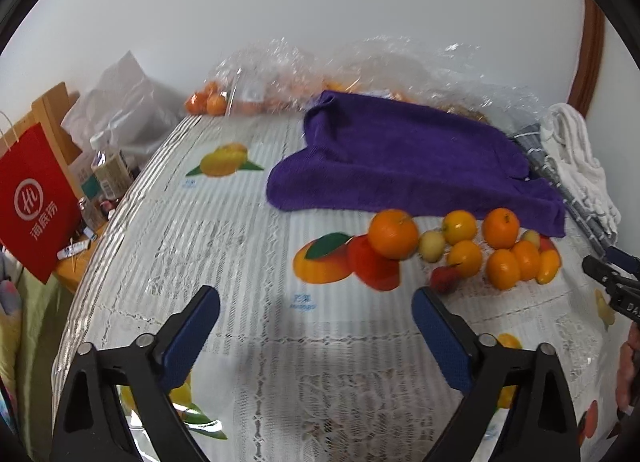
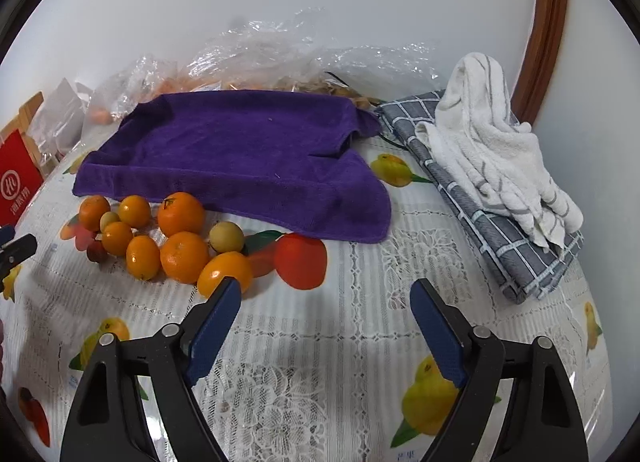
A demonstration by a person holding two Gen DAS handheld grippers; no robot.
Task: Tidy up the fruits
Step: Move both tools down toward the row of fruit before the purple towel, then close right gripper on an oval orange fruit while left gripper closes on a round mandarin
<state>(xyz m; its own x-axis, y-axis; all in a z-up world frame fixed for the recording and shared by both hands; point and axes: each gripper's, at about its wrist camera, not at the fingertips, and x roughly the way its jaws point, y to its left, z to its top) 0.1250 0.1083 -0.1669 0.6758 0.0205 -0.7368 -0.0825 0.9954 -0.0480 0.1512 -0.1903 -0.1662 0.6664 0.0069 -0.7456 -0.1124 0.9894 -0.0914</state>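
Left wrist view: our left tongs (image 1: 316,302) and right tongs (image 2: 326,294) both gape empty; oranges (image 2: 180,238) cluster just before the purple towel (image 2: 240,154).

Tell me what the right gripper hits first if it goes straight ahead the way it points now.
Probably the purple towel. The right gripper, jaws open, has only bare tablecloth directly ahead; the towel's front edge comes next. The orange fruit pile lies left of that line. Depth is uncertain.

The purple towel (image 2: 240,158) is soft, fuzzy cloth. The oranges (image 2: 184,256) have shiny, bumpy skin. A glossy plastic cover with lace under it lies on the tabletop (image 2: 360,326). The clear bags (image 2: 280,50) are crinkly plastic. The red bag (image 1: 38,198) is matt paper.
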